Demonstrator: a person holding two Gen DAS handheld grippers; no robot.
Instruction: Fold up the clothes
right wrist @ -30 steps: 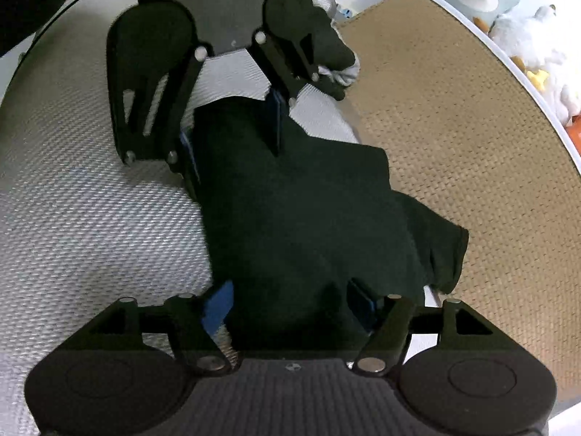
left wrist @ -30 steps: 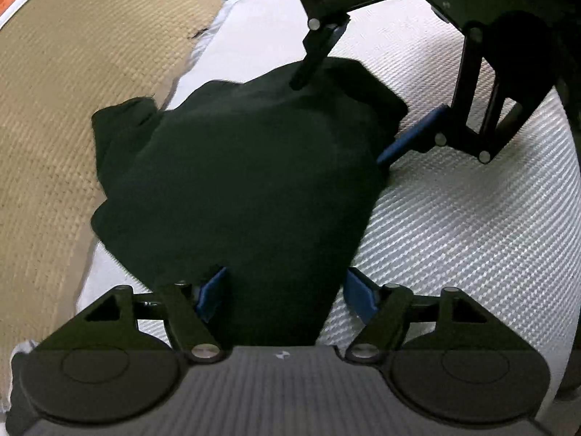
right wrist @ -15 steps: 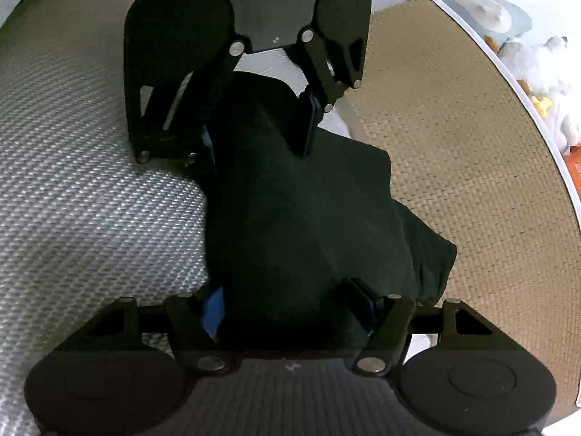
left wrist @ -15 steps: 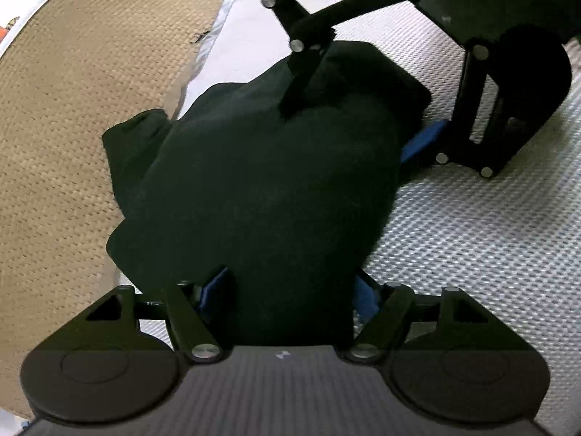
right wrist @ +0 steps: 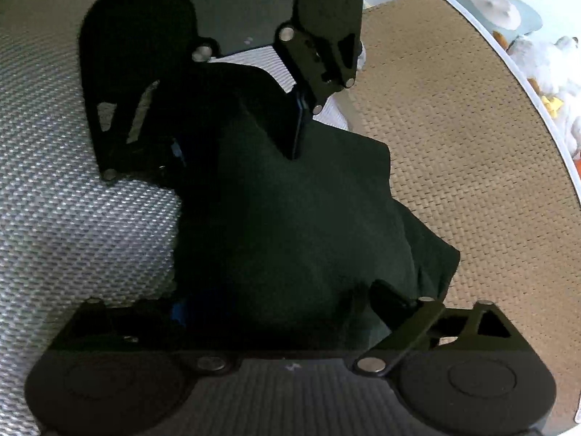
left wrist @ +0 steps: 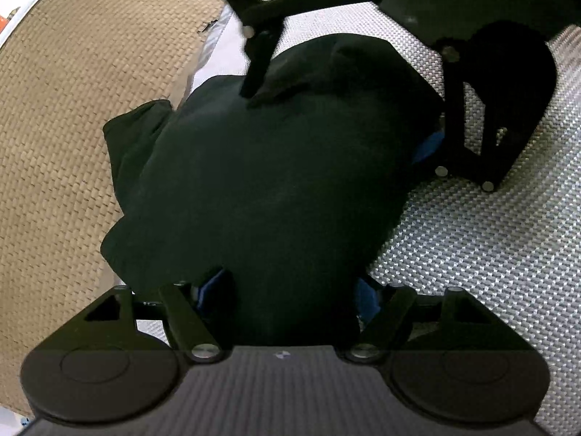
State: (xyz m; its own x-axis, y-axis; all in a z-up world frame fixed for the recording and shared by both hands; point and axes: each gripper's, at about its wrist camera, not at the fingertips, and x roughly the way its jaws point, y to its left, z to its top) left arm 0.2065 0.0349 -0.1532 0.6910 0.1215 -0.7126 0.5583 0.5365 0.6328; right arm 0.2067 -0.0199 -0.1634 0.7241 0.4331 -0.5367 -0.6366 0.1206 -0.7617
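Observation:
A black garment [left wrist: 272, 181] lies bunched in a thick bundle on a white textured mat [left wrist: 472, 254], one corner hanging over the mat's edge. My left gripper [left wrist: 288, 287] is shut on the near end of the bundle, its blue pads pressed into the cloth. The right gripper [left wrist: 339, 118] faces it from the far end. In the right wrist view the garment [right wrist: 290, 218] sits between the right gripper's [right wrist: 283, 305] opening jaws, and the right-hand finger [right wrist: 388, 298] stands off the cloth. The left gripper [right wrist: 236, 152] holds the far end there.
A tan woven mat [left wrist: 72, 109] lies beside the white mat, also seen in the right wrist view [right wrist: 454, 127]. White plush toys [right wrist: 544, 69] sit beyond its far edge. The white mat [right wrist: 72, 218] stretches away on the other side.
The two grippers have come closer together, pushing the garment into a shorter, thicker bundle. The right gripper's jaws have spread wider and come off the cloth.

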